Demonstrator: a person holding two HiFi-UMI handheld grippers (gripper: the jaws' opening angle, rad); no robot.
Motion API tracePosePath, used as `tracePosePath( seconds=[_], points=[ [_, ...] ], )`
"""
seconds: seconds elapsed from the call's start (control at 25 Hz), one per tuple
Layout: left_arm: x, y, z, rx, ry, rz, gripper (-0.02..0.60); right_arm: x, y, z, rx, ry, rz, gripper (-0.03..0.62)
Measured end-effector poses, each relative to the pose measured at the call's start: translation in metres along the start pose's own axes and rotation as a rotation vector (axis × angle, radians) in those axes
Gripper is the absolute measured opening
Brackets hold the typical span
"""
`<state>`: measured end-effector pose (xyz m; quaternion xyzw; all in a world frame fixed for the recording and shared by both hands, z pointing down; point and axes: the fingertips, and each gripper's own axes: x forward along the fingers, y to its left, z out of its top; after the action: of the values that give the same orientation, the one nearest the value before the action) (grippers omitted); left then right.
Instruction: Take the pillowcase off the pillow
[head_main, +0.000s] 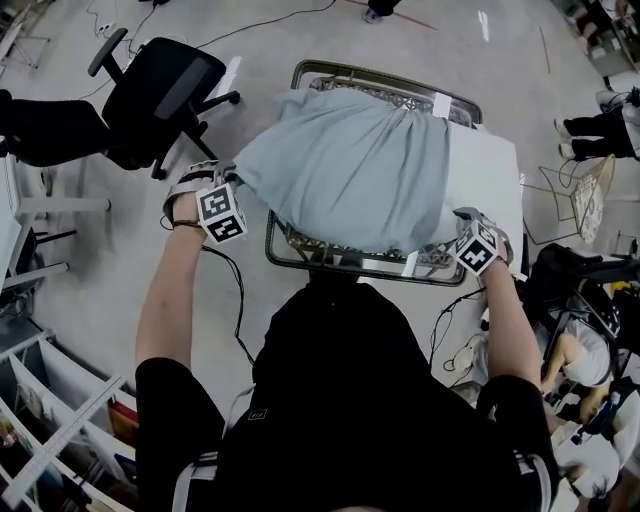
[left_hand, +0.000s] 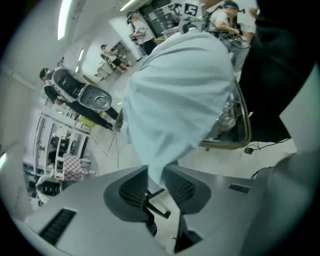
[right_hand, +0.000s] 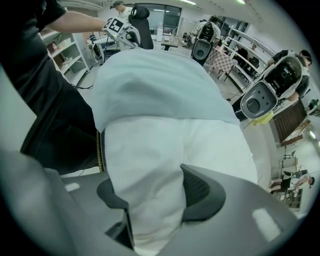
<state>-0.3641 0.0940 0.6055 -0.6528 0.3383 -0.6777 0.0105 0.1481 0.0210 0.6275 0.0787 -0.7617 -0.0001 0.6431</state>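
Observation:
A pale blue pillowcase (head_main: 340, 160) covers most of a white pillow (head_main: 487, 165), whose bare end sticks out at the right. Both lie on a metal-framed tray table (head_main: 330, 262). My left gripper (head_main: 233, 178) is at the pillowcase's left corner. In the left gripper view the cloth (left_hand: 175, 95) is drawn to a taut point between the jaws (left_hand: 156, 176), which pinch it. My right gripper (head_main: 466, 218) is at the pillow's near right corner. In the right gripper view the jaws (right_hand: 150, 189) are shut on a thick fold of the white pillow (right_hand: 165, 145), with the pillowcase's hem (right_hand: 160, 85) just beyond.
A black office chair (head_main: 160, 90) stands to the left of the table. Cables trail on the floor by my legs. Shelving (head_main: 60, 420) is at the lower left, and people and equipment (head_main: 600, 120) crowd the right side.

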Motion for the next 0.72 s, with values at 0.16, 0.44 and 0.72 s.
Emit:
tracePosePath(
  seconds=[0.16, 0.44, 0.72],
  points=[
    [-0.019, -0.062, 0.050, 0.121, -0.145, -0.103, 0.186, 0.001, 0.001, 0.002, 0.006, 0.005, -0.006, 0.265],
    [-0.027, -0.121, 0.114, 0.216, -0.266, -0.193, 0.218, 0.001, 0.003, 0.003, -0.001, 0.012, -0.020, 0.273],
    [0.000, -0.120, 0.125, 0.401, -0.181, -0.086, 0.009, 0.004, 0.009, 0.002, 0.003, 0.008, -0.037, 0.273]
  ],
)
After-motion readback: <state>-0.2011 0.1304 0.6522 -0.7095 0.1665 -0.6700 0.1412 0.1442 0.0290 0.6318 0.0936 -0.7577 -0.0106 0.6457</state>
